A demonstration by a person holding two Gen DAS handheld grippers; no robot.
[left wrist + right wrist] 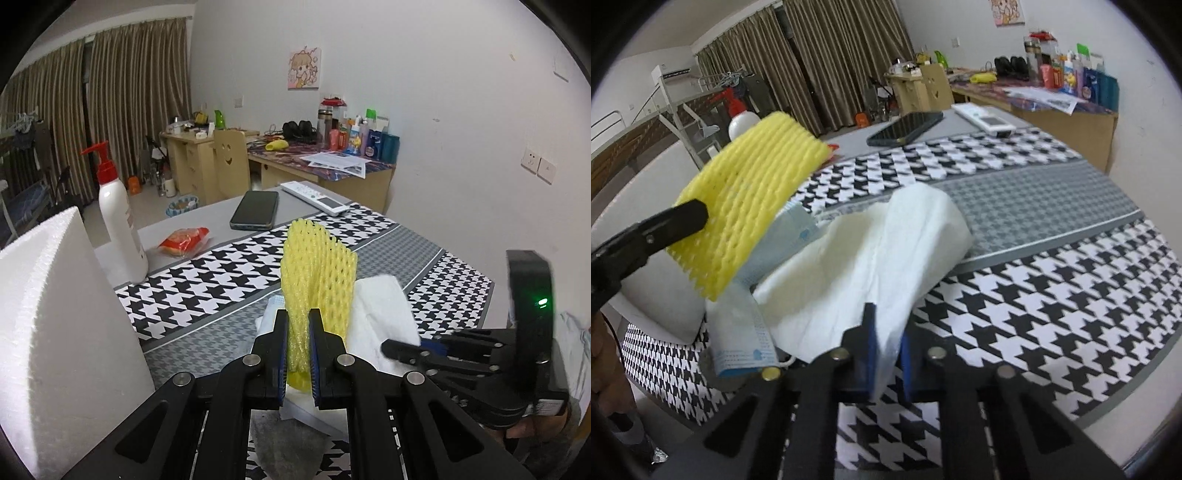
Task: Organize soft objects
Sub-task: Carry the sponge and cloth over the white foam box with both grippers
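The yellow foam net [317, 273] is clamped at its lower end between the blue pads of the left gripper [298, 347] and stands lifted clear above the pile, most likely so that it can be sorted apart from the other soft items. It is a springy sleeve of open diamond mesh, ribbed and light, and it holds its curved shape unsupported. Beside it, the white tissue [886, 254] is pinched at 1 near edge by the right gripper [884, 354], whose jaws are closed on the sheet; the rest of the sheet drapes in soft folds onto the table, which suggests the start of a lift. The tissue is thin, limp and faintly quilted. Under both lies a pale blue face mask [746, 332], pleated and flat, on the near part of the table by its left edge. The houndstooth cloth [1052, 306] covering the table is smooth and printed in black, white and grey. A tall white foam block [55, 332] stands at the near left edge, rigid with a grainy surface. Towards the far edge stand a white pump bottle [118, 221], a red snack packet [184, 242], a dark phone [255, 210] and a white remote [314, 197], all hard or glossy.
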